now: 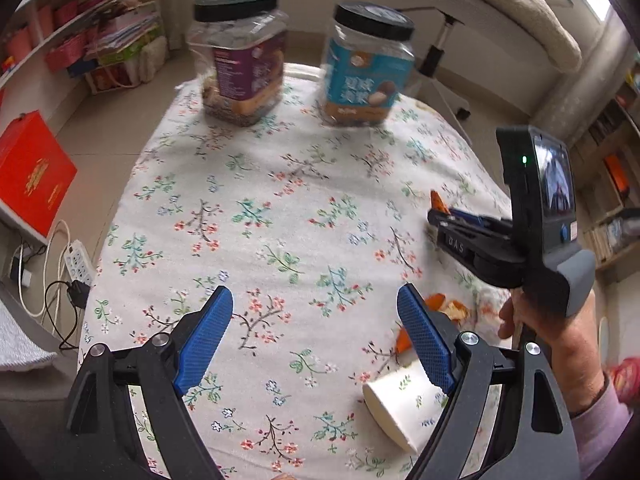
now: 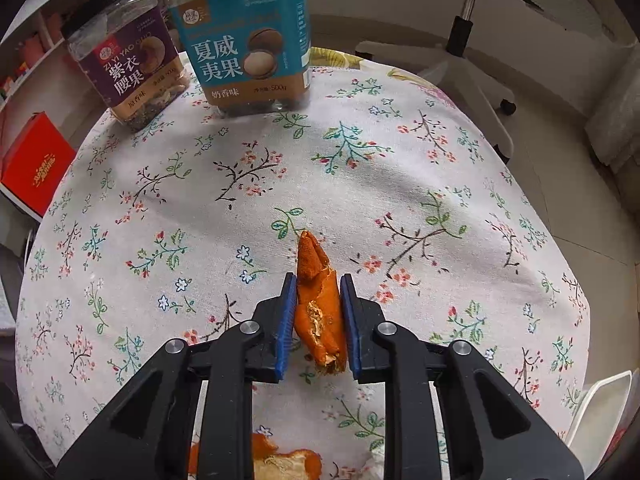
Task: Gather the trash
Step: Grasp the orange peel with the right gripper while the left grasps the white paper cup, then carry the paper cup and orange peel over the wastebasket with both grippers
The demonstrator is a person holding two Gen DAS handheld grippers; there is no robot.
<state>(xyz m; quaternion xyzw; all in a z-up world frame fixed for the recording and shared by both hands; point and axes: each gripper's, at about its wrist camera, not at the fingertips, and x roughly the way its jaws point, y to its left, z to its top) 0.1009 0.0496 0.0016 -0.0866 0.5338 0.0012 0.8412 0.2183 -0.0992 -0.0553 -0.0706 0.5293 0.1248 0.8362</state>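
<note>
Right gripper point(image 2: 318, 312) clamped on orange peel point(image 2: 320, 308) just above the tabletop point(image 2: 360, 200). Left gripper point(image 1: 316, 336) wide, empty, beside the tipped cup point(image 1: 404, 404). Best lifted straight up, grip firm; more peel point(image 2: 288, 462) left below.

Floral-cloth table point(image 2: 440, 208); 2 jars point(image 2: 244, 40), paper cup point(image 1: 400, 404), orange peels point(image 2: 288, 460).

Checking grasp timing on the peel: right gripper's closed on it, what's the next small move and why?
Probably lift the right gripper straight up a little. Its blue pads press both sides of the orange peel piece, which looks pinched along its length, so it should come off the floral tablecloth. The left gripper stands open over bare cloth beside the tipped paper cup.
</note>
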